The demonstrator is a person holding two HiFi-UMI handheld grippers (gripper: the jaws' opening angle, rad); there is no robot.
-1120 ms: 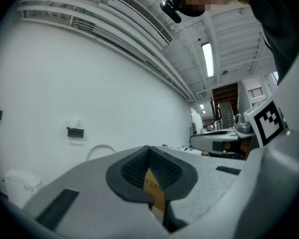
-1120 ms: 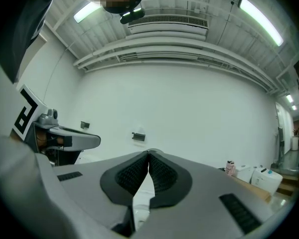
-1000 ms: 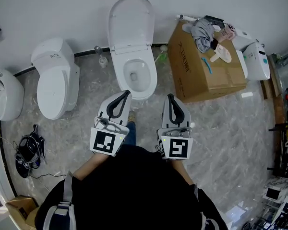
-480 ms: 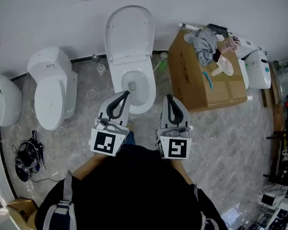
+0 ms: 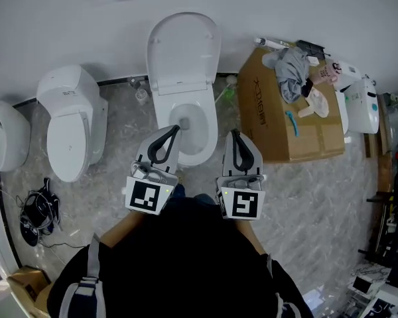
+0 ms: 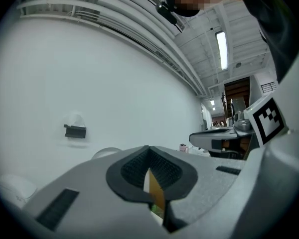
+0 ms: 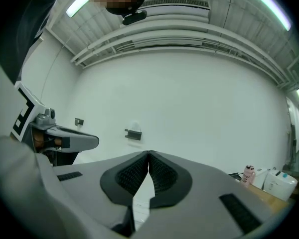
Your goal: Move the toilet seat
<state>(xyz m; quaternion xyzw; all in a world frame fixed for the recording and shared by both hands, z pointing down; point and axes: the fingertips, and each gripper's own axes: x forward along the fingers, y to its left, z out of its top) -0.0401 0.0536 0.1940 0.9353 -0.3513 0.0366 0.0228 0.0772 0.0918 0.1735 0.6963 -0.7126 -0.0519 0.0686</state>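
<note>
A white toilet [image 5: 186, 131] stands against the wall in the head view, its seat and lid [image 5: 182, 52] raised upright against the wall and the bowl showing. My left gripper [image 5: 178, 128] is shut and empty, its tip over the bowl's front rim. My right gripper [image 5: 234, 133] is shut and empty too, just right of the bowl. Both point level toward the wall. In the left gripper view the left gripper [image 6: 148, 148] has its jaws meeting at the tip. The right gripper [image 7: 148, 153] looks the same in the right gripper view.
A second white toilet [image 5: 69, 121] with its lid down stands at the left, and another fixture [image 5: 3, 138] sits at the far left edge. An open cardboard box [image 5: 288, 114] with clothes and bottles is at the right. A dark bundle of cables [image 5: 33, 211] lies on the marble floor.
The toilet and the box have slid down and nearer in the head view as I moved toward the wall. Both grippers stay shut in the same pose.
</note>
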